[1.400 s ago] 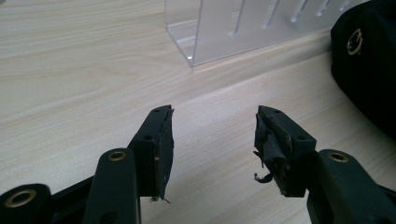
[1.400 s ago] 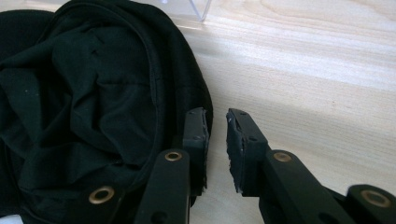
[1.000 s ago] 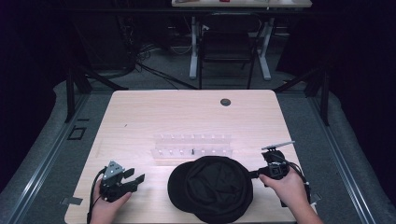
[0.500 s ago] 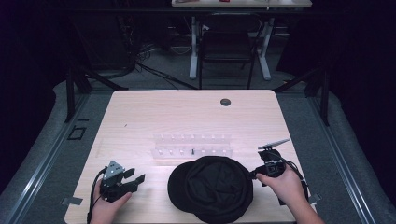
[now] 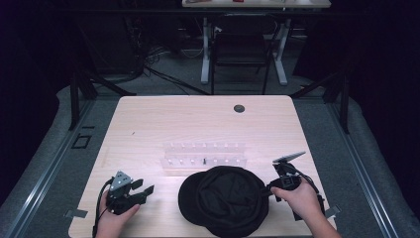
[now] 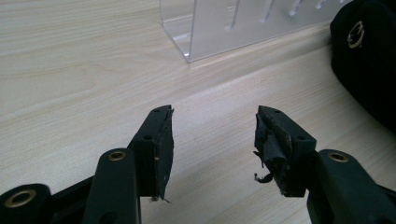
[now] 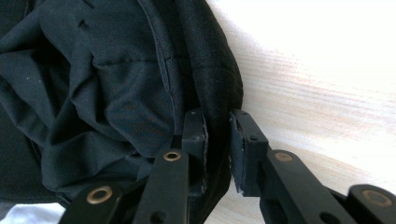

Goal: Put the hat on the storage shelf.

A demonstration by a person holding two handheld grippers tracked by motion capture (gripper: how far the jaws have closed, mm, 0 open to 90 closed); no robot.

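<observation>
Pale wooden table [image 5: 148,124], dark room behind. Black cap [image 5: 223,201] at near edge, just before clear rack [image 5: 204,154]. Right gripper [image 7: 217,140] clamped on cap's stitched rim. Left gripper [image 6: 212,140] spread wide, empty, apart from cap. Judged soft, light, floppy; firmer rim best hold.

A pale wood-grain worktop [image 5: 163,124] carries a clear acrylic slotted rack [image 5: 204,154] near its middle, with a small dark round grommet [image 5: 239,108] toward the far edge. Beyond it stand a dark chair [image 5: 239,47] and the white legs of another table [image 5: 205,49] on grey floor, beside loose black cables [image 5: 163,74].
</observation>
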